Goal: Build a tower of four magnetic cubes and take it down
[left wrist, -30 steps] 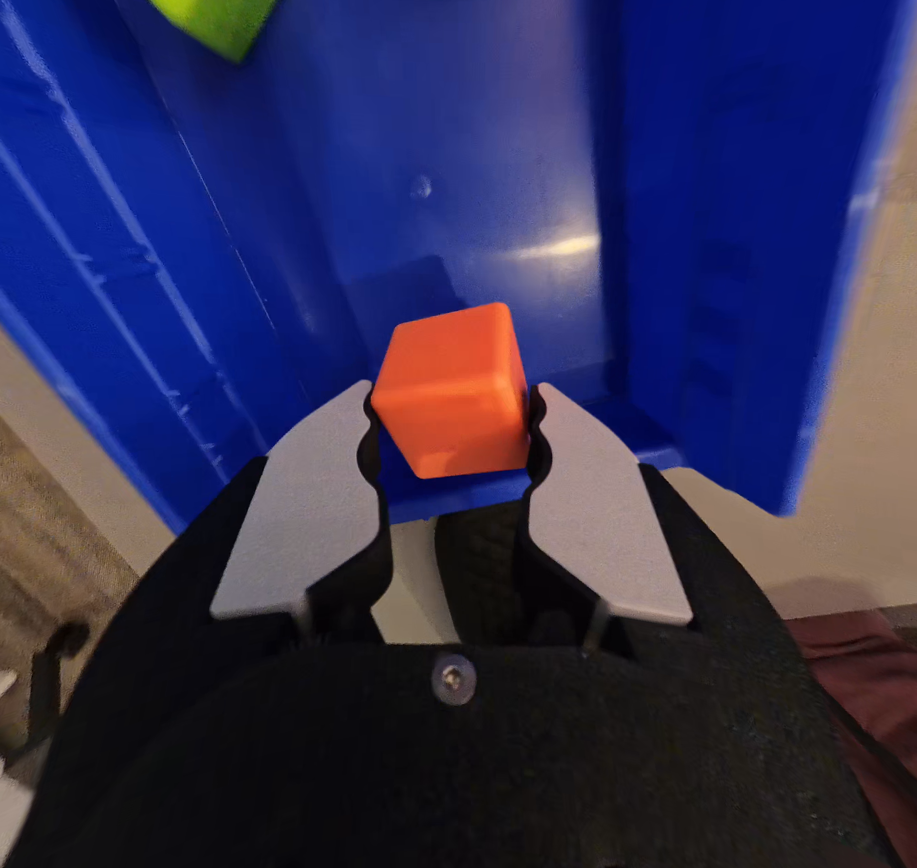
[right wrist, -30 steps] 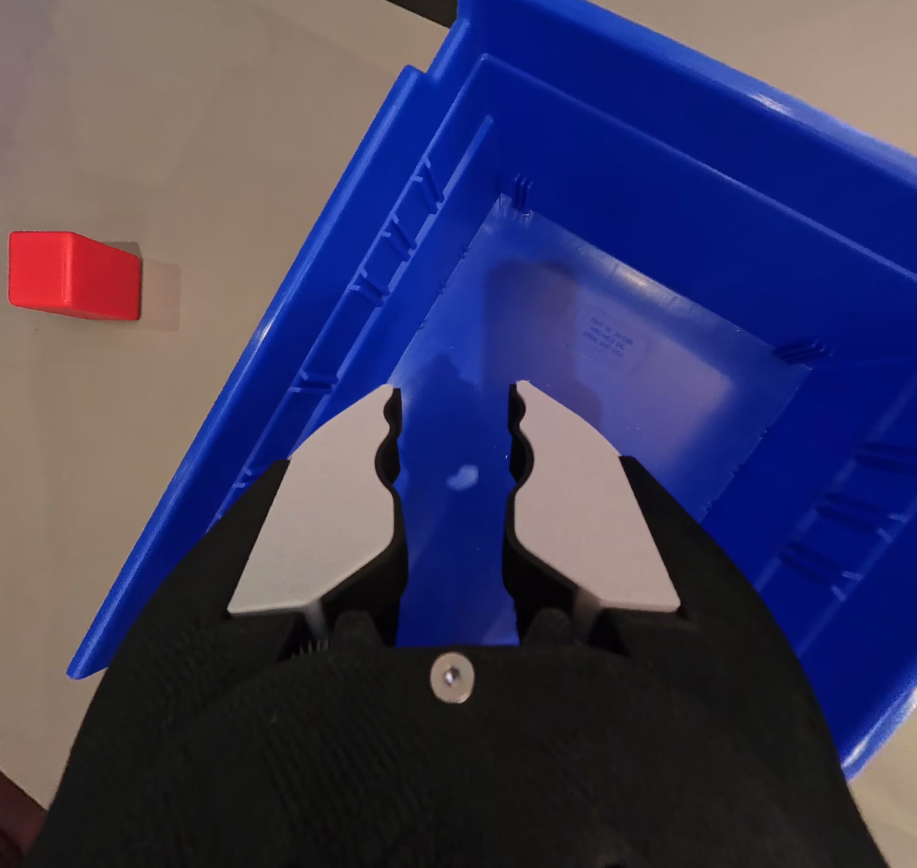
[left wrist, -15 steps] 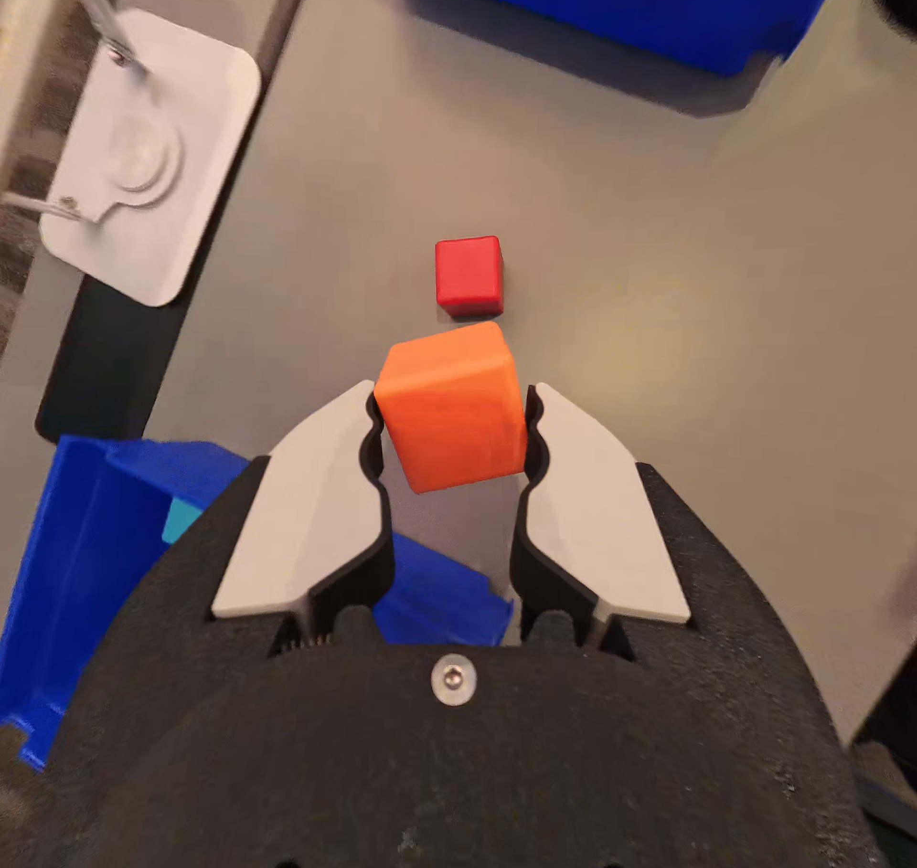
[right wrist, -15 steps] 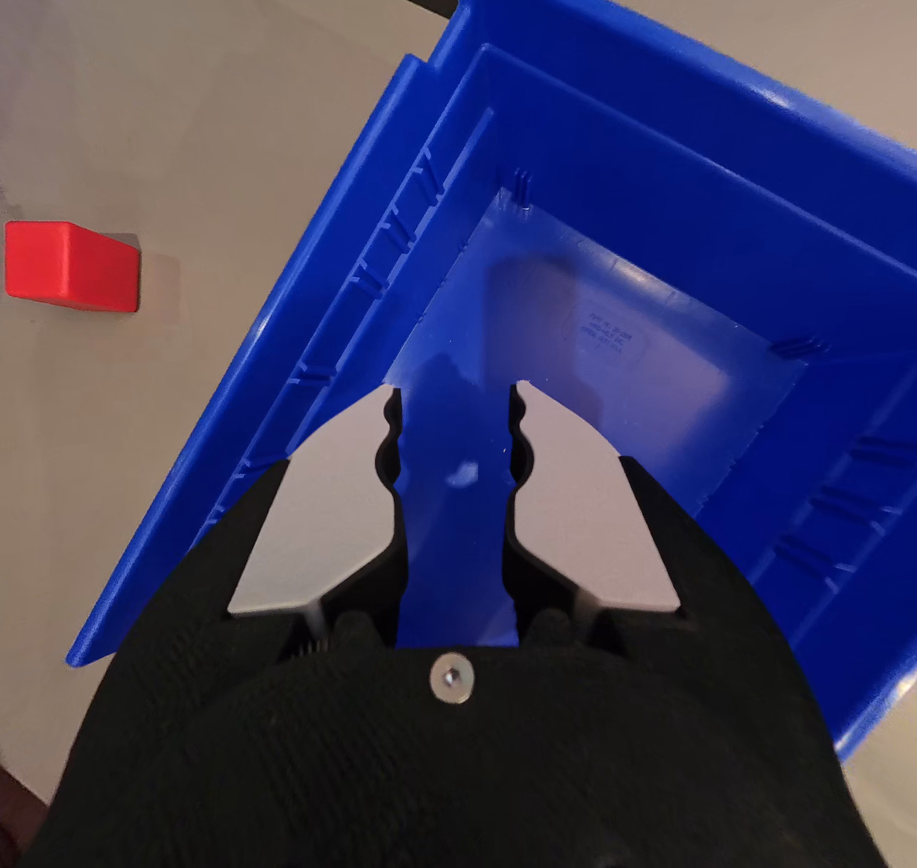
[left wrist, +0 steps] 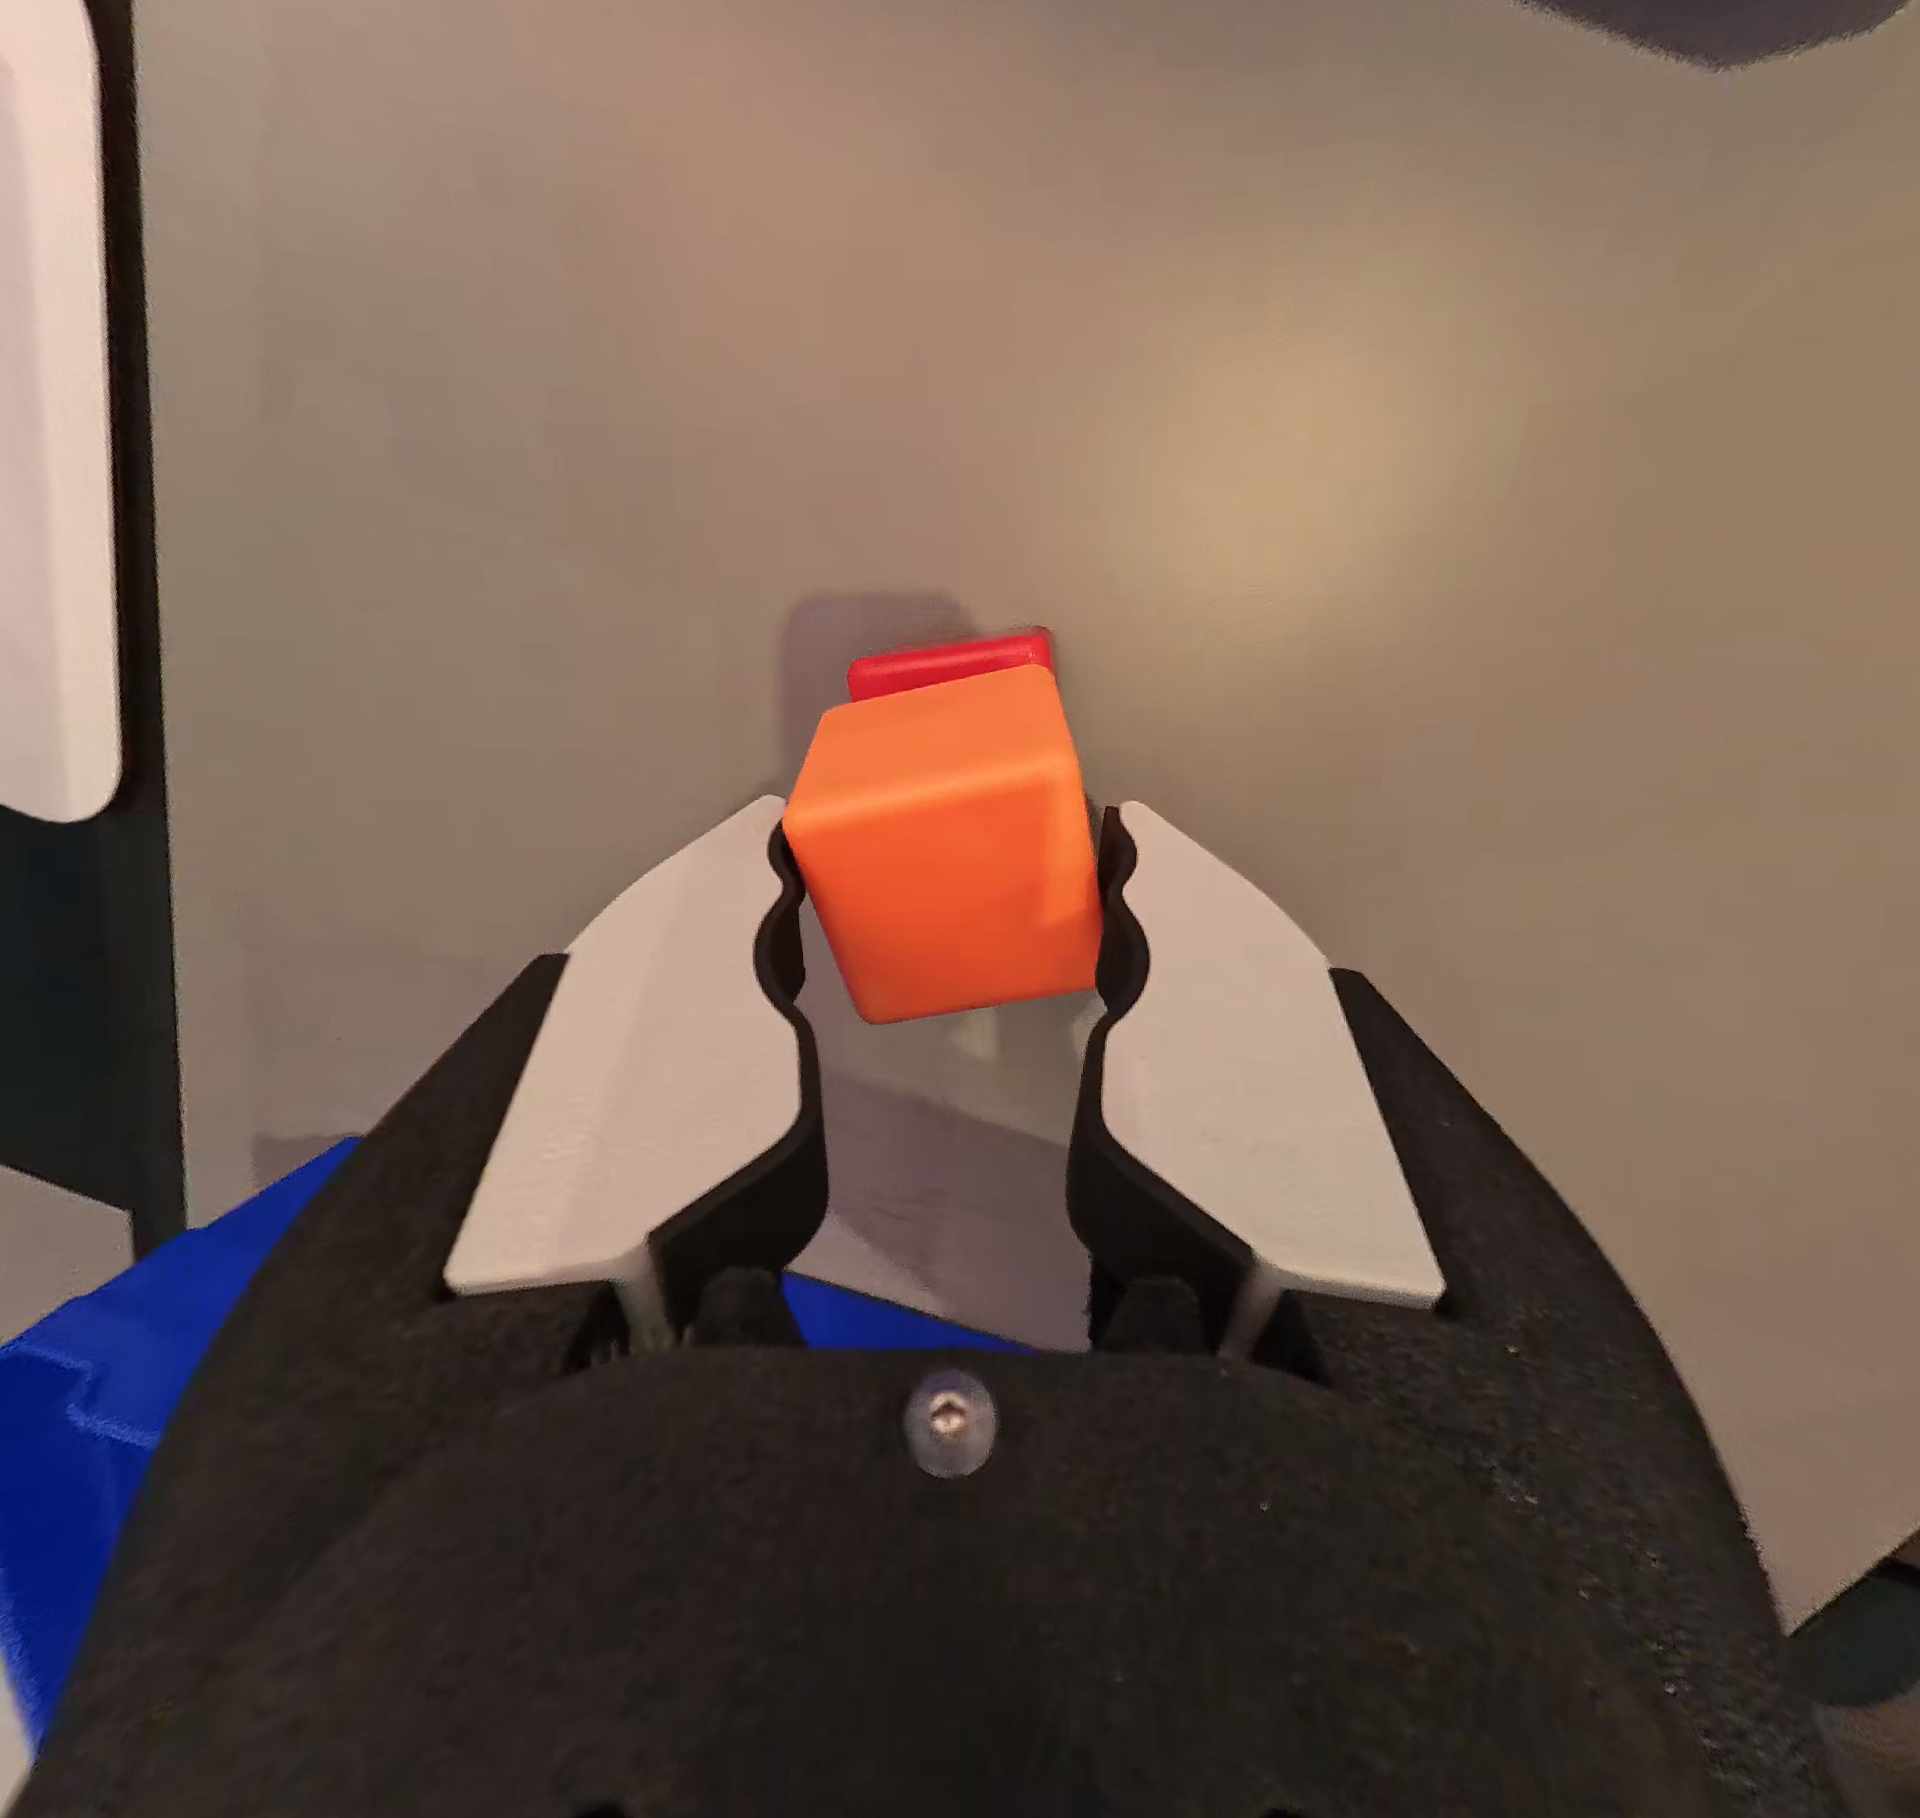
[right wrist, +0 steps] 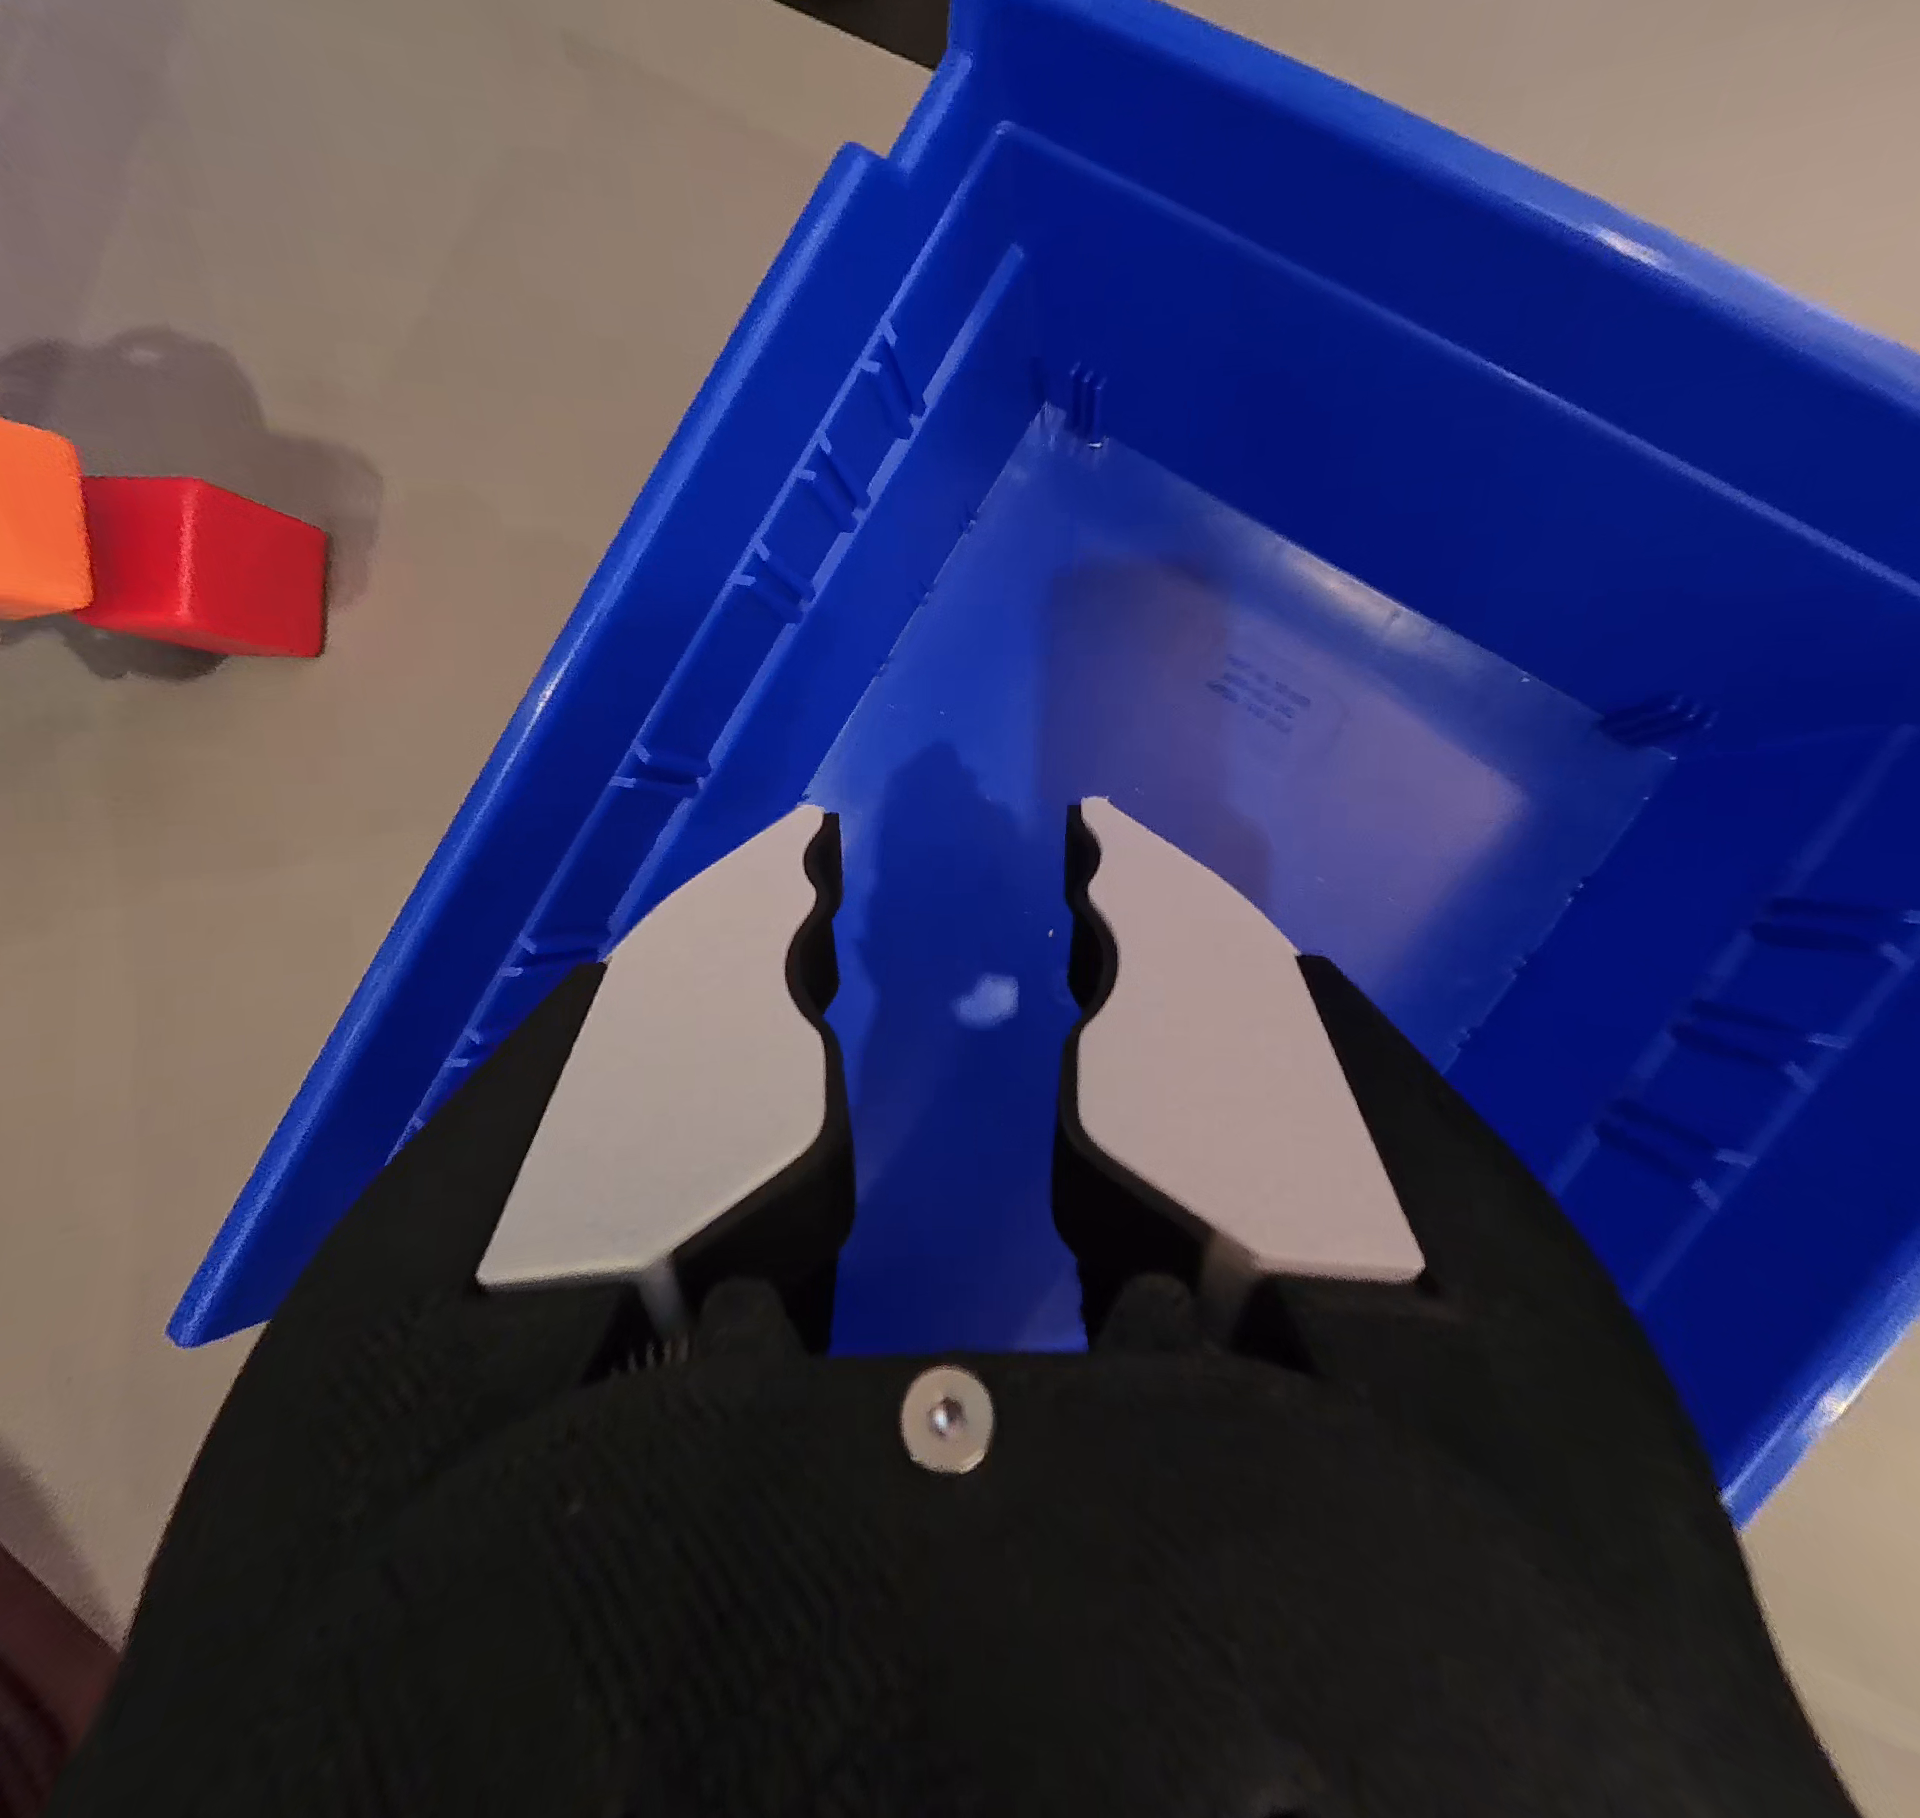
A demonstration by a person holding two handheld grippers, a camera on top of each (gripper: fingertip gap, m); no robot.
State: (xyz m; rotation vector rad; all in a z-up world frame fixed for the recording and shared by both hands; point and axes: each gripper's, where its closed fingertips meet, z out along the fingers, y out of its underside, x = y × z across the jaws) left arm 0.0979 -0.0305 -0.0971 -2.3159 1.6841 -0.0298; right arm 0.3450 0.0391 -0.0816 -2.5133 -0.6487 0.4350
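Left wrist view: the left tool (left wrist: pixel 948 869) grips the orange cube (left wrist: pixel 940 859) between its two fingers, the cube tilted a little in the clamp. Right behind it, a sliver of the red cube (left wrist: pixel 948 662) peeks over its top edge, sitting on the grey worktop (left wrist: pixel 1455 521). Whether the two cubes touch, I cannot tell from here. A blue bin (left wrist: pixel 94 1373) corner shows low on the left, and a white plate (left wrist: pixel 47 418) lies at the far left edge.

Right wrist view: the right tool (right wrist: pixel 948 875) hangs open and empty over another blue bin (right wrist: pixel 1351 334). Away to the left, the red cube (right wrist: pixel 203 563) rests on the worktop (right wrist: pixel 416 210) with the orange cube (right wrist: pixel 36 521) pressed against its top face.
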